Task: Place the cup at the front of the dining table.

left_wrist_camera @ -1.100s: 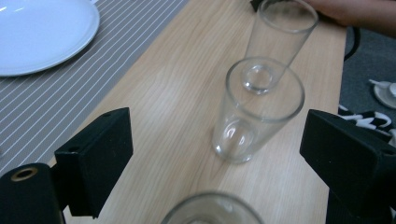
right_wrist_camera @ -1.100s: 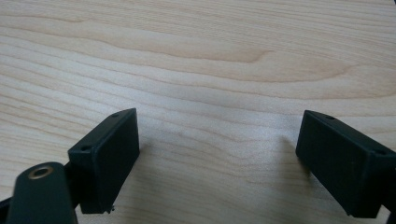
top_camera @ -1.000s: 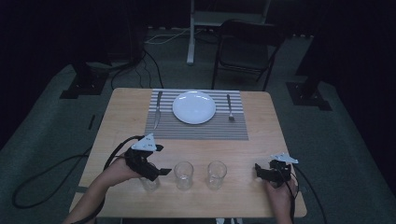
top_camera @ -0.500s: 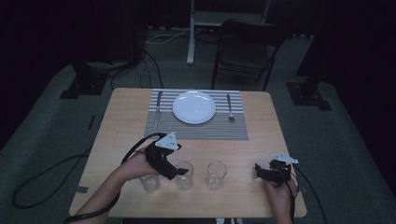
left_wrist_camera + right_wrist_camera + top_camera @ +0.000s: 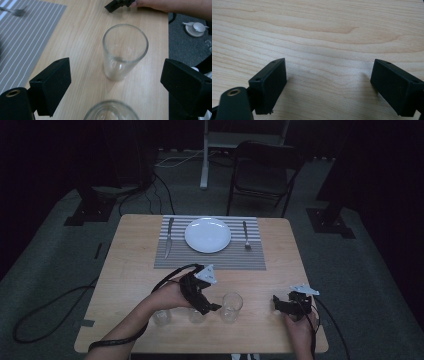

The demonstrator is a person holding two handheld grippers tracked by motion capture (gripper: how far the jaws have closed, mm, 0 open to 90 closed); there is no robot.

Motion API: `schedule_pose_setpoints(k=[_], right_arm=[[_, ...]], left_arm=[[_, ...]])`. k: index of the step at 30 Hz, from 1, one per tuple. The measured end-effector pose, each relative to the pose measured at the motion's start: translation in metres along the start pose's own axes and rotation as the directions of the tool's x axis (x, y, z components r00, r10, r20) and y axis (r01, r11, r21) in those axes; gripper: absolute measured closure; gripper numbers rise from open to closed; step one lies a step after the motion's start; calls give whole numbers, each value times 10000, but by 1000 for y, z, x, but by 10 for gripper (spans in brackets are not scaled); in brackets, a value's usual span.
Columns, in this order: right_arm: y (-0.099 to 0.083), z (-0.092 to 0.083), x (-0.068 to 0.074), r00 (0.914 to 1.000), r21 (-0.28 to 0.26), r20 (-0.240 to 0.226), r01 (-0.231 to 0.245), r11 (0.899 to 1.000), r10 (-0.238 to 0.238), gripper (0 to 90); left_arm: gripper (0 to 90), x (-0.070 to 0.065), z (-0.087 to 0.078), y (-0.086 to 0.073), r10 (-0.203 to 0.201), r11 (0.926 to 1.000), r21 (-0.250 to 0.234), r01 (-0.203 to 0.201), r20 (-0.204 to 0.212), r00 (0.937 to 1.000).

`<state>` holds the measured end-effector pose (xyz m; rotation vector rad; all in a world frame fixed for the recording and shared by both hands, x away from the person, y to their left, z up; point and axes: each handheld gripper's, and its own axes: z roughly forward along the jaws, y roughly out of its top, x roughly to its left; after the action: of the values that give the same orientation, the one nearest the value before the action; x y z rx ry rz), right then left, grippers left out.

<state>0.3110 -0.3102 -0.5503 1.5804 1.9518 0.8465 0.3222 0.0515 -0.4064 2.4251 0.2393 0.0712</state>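
Three clear empty glasses stand in a row near the table's front edge: the left glass (image 5: 161, 316), the middle glass (image 5: 196, 315) and the right glass (image 5: 231, 306). My left gripper (image 5: 211, 307) hovers open above the middle glass, pointing at the right one. In the left gripper view the right glass (image 5: 125, 50) stands upright just ahead, centred between the wide jaws, and the middle glass's rim (image 5: 111, 111) shows at the bottom; my left gripper (image 5: 116, 75) holds nothing. My right gripper (image 5: 280, 304) rests low at the table's front right, and in its own view my right gripper (image 5: 328, 72) is open over bare wood.
A striped grey placemat (image 5: 210, 260) lies at the far middle of the wooden table (image 5: 130, 270), with a white plate (image 5: 208, 234), a knife (image 5: 168, 237) to its left and a fork (image 5: 246, 236) to its right. A chair (image 5: 260, 170) stands behind the table.
My left gripper has moved rightwards along the row, from the left glass to above the middle glass, now facing the right glass. The right gripper has stayed in place.
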Motion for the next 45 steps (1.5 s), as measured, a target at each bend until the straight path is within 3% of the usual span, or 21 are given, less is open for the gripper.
schedule_pose_setpoints(k=[6, 15, 21, 25, 31, 36, 45], right_arm=[[0, 0, 0, 10000, 1, 3, 0, 10000, 0, 132], [0, 0, 0, 10000, -1, 2, -1, 10000, 1, 132], [0, 0, 0, 10000, -3, 2, -1, 10000, 1, 132], [0, 0, 0, 10000, -4, 0, 1, 10000, -1, 132], [0, 0, 0, 10000, -10, 5, -29, 10000, 29, 137], [0, 0, 0, 10000, -12, 9, -18, 10000, 18, 137], [0, 0, 0, 10000, -13, 7, -26, 10000, 26, 137]], left_arm=[[131, -2, 14, 8, 223, 9993, 304, -228, 153, 9996], [131, -5, 42, 27, 526, 9926, 1074, -571, 437, 9977], [131, -5, 56, 34, 617, 9838, 1648, -707, 590, 9963], [147, -7, 63, 35, 853, 9786, 1853, -899, 328, 9958], [149, -8, 73, 35, 734, 9707, 2269, -790, 328, 9968], [282, -10, 78, 34, 1146, 9625, 2417, -1233, 496, 9922], [287, -8, 81, 38, 810, 9635, 2516, -919, 533, 9953]])
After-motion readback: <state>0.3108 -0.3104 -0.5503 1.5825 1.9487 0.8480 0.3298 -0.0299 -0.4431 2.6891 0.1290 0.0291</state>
